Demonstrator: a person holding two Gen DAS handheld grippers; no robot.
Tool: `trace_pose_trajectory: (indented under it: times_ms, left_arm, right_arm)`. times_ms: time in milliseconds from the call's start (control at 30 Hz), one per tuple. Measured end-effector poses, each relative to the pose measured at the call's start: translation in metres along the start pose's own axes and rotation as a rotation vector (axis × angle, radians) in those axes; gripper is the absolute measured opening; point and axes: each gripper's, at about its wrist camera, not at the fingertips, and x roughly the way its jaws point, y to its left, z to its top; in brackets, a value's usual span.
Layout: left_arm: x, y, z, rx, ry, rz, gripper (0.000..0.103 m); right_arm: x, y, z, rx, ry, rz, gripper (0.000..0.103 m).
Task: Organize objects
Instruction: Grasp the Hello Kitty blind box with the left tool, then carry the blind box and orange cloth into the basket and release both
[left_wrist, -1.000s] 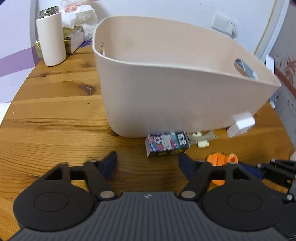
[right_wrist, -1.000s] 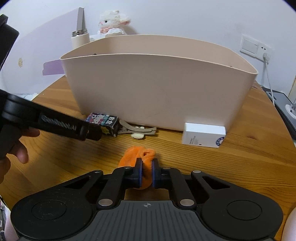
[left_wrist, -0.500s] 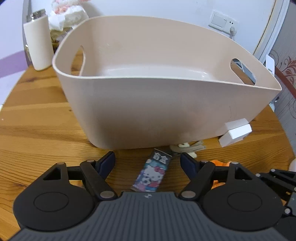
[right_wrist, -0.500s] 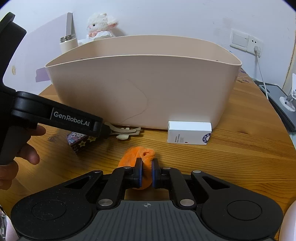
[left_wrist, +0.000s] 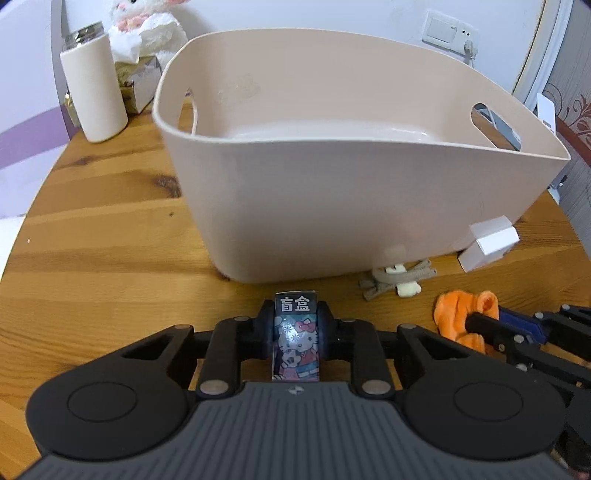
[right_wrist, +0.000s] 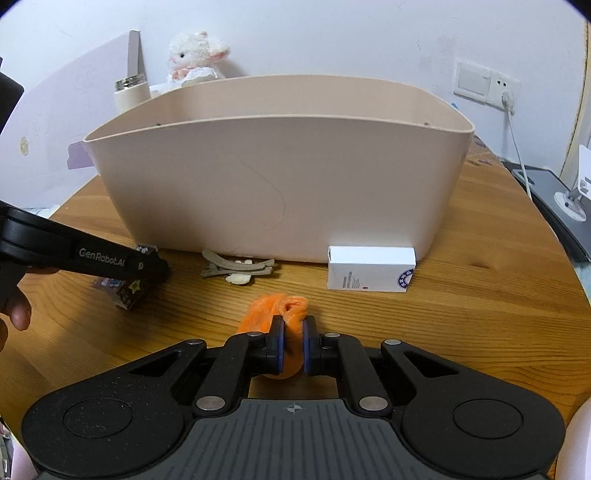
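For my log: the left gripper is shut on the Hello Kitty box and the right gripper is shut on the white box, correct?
Not quite: the right gripper is shut on the orange cloth, as the right wrist view shows. The white box lies untouched beside the beige bin. The left gripper does hold the Hello Kitty box.

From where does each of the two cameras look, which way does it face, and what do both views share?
Left wrist: sits on the left claw, facing the beige plastic bin; its claw grips the small cartoon-printed box.
Right wrist: sits on the right claw, facing the bin's long wall; its claw grips the orange fuzzy cloth; the person's left hand shows at the left edge.
Shared: bin, white cardboard box, grey hair clip, round wooden table.
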Motion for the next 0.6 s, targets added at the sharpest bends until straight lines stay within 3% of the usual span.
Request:
trace_pose_trajectory:
  times_ms: [300,600]
  left_arm:
    - [-0.041,0.005,-0.009,0.037,-0.085,0.014,0.025]
    - [-0.096,-0.001,0.012,0.047,-0.234,0.006,0.025]
  right_arm:
    - [-0.036,-0.009,0.012,0.033,-0.090,0.005,0.009]
    - [-0.083,-0.018,0.043,0.035,-0.256,-0.012,0.009]
